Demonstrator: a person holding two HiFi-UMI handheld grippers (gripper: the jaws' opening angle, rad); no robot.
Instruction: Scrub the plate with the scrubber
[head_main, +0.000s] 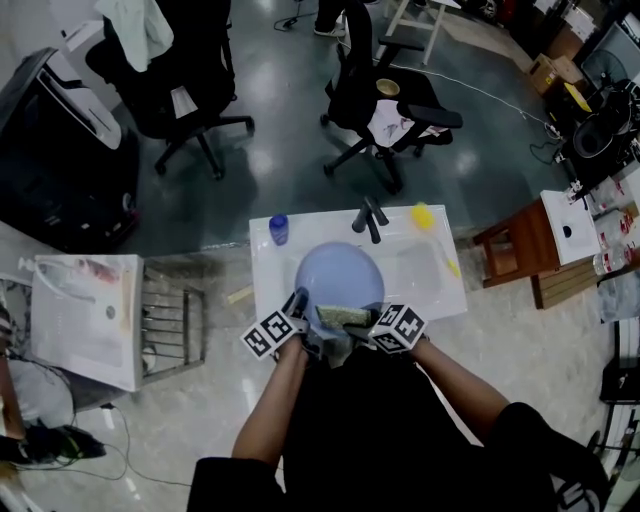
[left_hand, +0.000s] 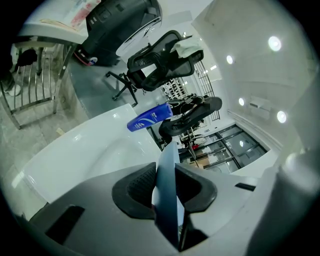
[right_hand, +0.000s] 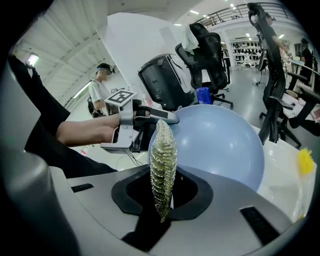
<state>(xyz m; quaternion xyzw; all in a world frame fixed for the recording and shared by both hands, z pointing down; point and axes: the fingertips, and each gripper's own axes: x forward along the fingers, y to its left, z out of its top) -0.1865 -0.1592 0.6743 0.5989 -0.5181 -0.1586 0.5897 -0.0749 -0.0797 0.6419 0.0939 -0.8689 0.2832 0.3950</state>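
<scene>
A pale blue plate (head_main: 338, 275) is held tilted over the white sink (head_main: 440, 280). My left gripper (head_main: 298, 303) is shut on its near left rim; in the left gripper view the plate's edge (left_hand: 167, 160) stands upright between the dark pads (left_hand: 137, 187). My right gripper (head_main: 368, 318) is shut on a greenish-gold mesh scrubber (head_main: 340, 316), which lies at the plate's near edge. In the right gripper view the scrubber (right_hand: 162, 155) stands on edge in front of the plate's face (right_hand: 220, 142), with the left gripper (right_hand: 132, 122) just left of it.
A blue bottle (head_main: 279, 229) stands at the sink's back left, a black faucet (head_main: 369, 218) at the back middle and a yellow object (head_main: 422, 215) at the back right. A metal rack (head_main: 170, 320) stands left of the sink, a wooden stool (head_main: 520, 250) to its right, and office chairs (head_main: 385, 100) beyond.
</scene>
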